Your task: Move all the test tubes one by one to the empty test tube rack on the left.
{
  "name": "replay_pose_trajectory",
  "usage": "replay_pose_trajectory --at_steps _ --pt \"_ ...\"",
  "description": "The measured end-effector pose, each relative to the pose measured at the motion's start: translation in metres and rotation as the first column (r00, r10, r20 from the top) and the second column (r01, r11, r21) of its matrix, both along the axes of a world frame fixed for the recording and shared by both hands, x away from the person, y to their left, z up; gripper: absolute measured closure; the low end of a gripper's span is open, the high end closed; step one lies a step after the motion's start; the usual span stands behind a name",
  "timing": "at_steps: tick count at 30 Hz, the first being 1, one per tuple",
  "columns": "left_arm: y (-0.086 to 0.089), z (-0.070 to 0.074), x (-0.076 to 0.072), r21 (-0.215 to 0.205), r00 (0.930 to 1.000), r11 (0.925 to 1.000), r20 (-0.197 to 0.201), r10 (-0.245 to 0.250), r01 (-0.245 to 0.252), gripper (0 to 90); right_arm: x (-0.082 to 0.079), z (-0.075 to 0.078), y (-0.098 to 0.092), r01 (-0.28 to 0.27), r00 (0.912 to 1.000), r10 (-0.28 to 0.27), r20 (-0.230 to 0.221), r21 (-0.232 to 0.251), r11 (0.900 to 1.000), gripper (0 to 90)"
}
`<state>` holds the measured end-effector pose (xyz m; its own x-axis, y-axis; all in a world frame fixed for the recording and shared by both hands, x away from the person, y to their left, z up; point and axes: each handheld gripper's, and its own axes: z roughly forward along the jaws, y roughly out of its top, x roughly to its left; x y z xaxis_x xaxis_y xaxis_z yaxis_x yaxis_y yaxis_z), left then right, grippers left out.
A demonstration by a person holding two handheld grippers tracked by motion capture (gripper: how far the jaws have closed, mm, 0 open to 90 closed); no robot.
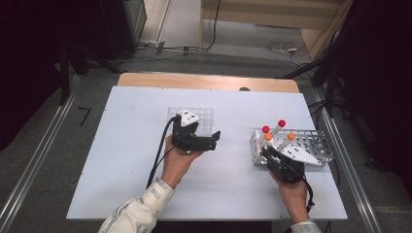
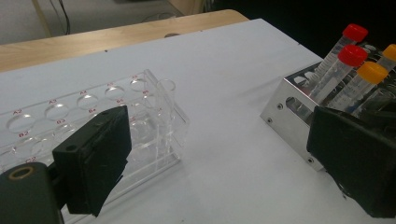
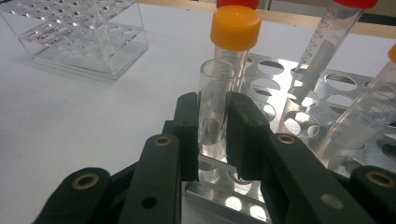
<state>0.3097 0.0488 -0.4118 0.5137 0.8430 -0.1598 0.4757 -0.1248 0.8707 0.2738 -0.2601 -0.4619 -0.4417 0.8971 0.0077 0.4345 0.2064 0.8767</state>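
Black right gripper holds the uncapped clear glass tube, standing in the perforated metal rack. Left gripper waits wide open. Beyond its jaws, the transparent plastic rack has every hole vacant, so the transfer looks barely begun.

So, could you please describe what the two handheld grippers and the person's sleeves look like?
Both the left gripper and the right gripper are black, boxy tools with two flat black jaws and brass-ringed holes. Each carries a grey three-cornered plate with dark dots and trails a black cable. The sleeve is pale and lightly patterned.
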Motion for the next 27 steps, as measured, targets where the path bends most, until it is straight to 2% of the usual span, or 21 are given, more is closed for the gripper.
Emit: replay_pose_trajectory --at_steps 10,20,27 --pt "0.0 0.001 -0.001 -0.002 1.0 1.0 0.002 -0.004 0.004 7.0 -0.003 0.005 0.002 0.004 0.9996 -0.004 0.029 -0.013 1.0 73.3" --pt "0.002 0.004 -0.001 -0.005 1.0 1.0 0.008 -0.001 0.001 7.1 -0.011 0.034 -0.001 0.001 0.9963 0.0 0.085 -0.01 1.0 73.5" --pt "0.002 0.007 -0.002 -0.008 1.0 1.0 0.008 0.0 0.0 7.3 -0.021 0.057 -0.001 -0.011 0.9908 0.012 0.135 -0.004 1.0 73.5"
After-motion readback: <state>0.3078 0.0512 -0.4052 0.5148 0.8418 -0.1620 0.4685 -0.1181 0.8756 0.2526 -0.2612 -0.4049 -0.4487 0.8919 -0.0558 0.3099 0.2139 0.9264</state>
